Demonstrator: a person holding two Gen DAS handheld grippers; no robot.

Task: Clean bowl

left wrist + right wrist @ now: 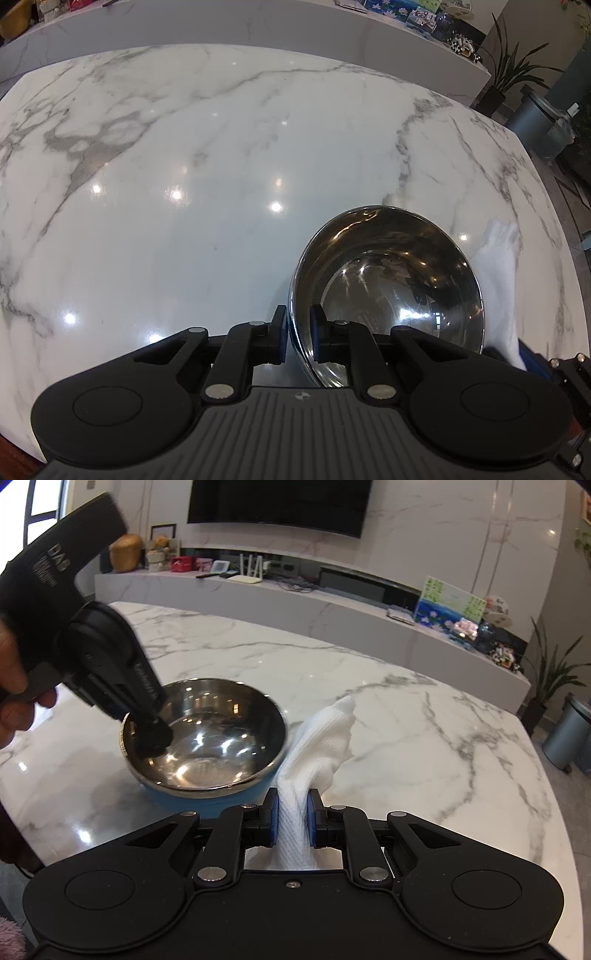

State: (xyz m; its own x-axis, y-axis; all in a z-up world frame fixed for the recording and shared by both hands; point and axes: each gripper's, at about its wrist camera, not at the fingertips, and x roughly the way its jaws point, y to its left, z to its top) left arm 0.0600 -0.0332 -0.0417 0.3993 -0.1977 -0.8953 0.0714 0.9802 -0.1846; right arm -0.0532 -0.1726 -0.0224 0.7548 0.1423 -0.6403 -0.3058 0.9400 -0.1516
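right wrist view, left to right: one hand [14,686] holding one left gripper [153,738], its jaws clamped over the near-left rim of one bowl [221,738], steel inside, blue outside, standing on one marble table [424,738]; one white cloth [317,746] just right of the bowl, pinched by one right gripper [292,821]. behind: one grey bin [565,734], one potted plant [550,679].
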